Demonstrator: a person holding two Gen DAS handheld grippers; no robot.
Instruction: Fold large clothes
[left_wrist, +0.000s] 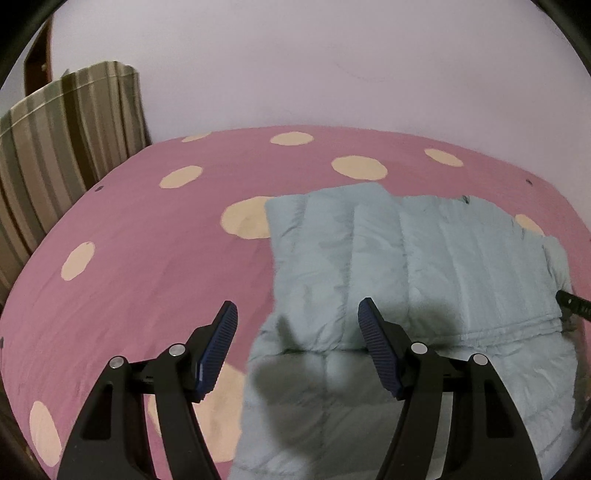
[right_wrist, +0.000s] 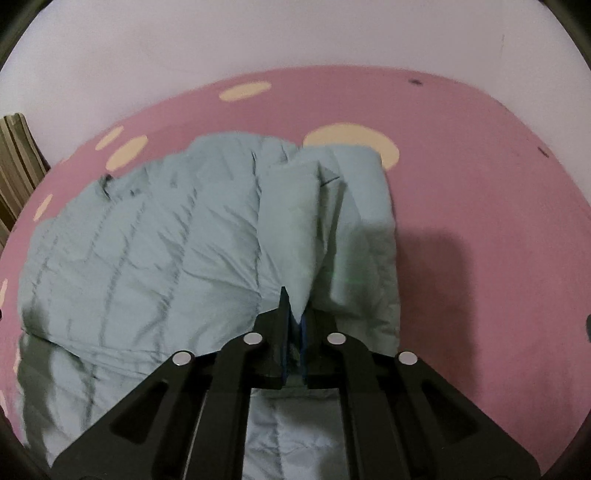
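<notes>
- A bed (left_wrist: 140, 236) covered in a pink sheet with large cream dots is seen in both wrist views, and most of each picture is filled by it; a plain pale wall (left_wrist: 295, 66) is met at its far edge.
- A pale blue quilted jacket (left_wrist: 424, 258) is spread flat on the sheet, in the right half of the left wrist view. In the right wrist view its main body is laid out to the left, while a fold of it is raised into a ridge running up the middle of the picture.
- A striped cloth in green and cream (left_wrist: 62, 147) is draped over something upright at the left edge of the bed; what lies under it cannot be made out.
- The left gripper (left_wrist: 297, 328) is held over the near left edge of the jacket with its blue-padded fingers (left_wrist: 218, 350) spread well apart; nothing is pinched between them, and its shadow is cast on the fabric below.
- The right gripper (right_wrist: 293, 314) is drawn nearly together and clamped on a fold of the jacket, the fabric being seen rising out from between the pads.
- A small part of a dark tool (left_wrist: 572, 306) is seen at the right edge of the left wrist view, just beside the jacket's right border.
</notes>
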